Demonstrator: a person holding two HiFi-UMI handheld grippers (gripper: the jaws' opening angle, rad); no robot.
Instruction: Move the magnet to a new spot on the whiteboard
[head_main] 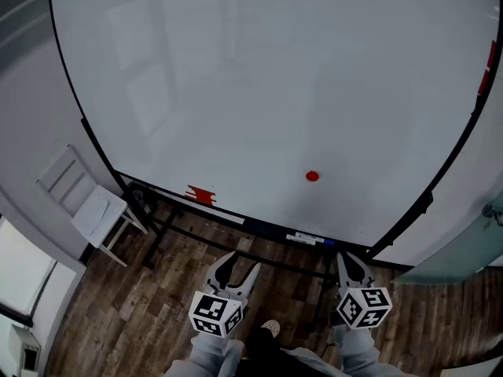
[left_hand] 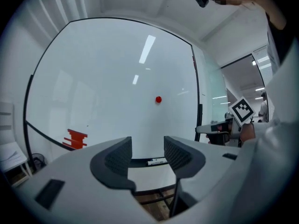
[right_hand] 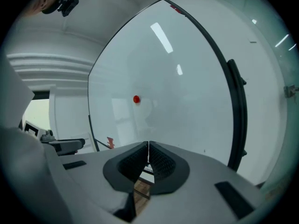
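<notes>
Judging from how things lie, nothing of the task has been done: the small round red magnet [head_main: 312,176] is seen stuck to the large white whiteboard [head_main: 275,69] in its lower part, right of centre, a little above the dark bottom rail, and it is touched by neither tool. The left gripper [head_main: 238,267] is held low in front of the board, over the wood-plank floor [head_main: 94,320], with its jaws spread apart and nothing between them; in the left gripper view only the board's lower edge and the pen tray are framed by the gap [left_hand: 147,146], while the magnet [left_hand: 158,99] is seen well above it. The right gripper [head_main: 346,264] is held at a like height to the right, its jaws pressed together on nothing, as is shown plainly in the right gripper view [right_hand: 148,148], where the magnet [right_hand: 136,99] lies up and slightly left of the closed tips. A patch of red marking [head_main: 200,195] is seen near the board's lower left edge, well apart from the magnet, and a white slatted chair [head_main: 86,203] is stood beside the board's left side. Everything is left to be done — the approach, the grasp, the lift off the surface and the setting down at another spot — and the right jaws would have to be parted first if that tool is chosen.
</notes>
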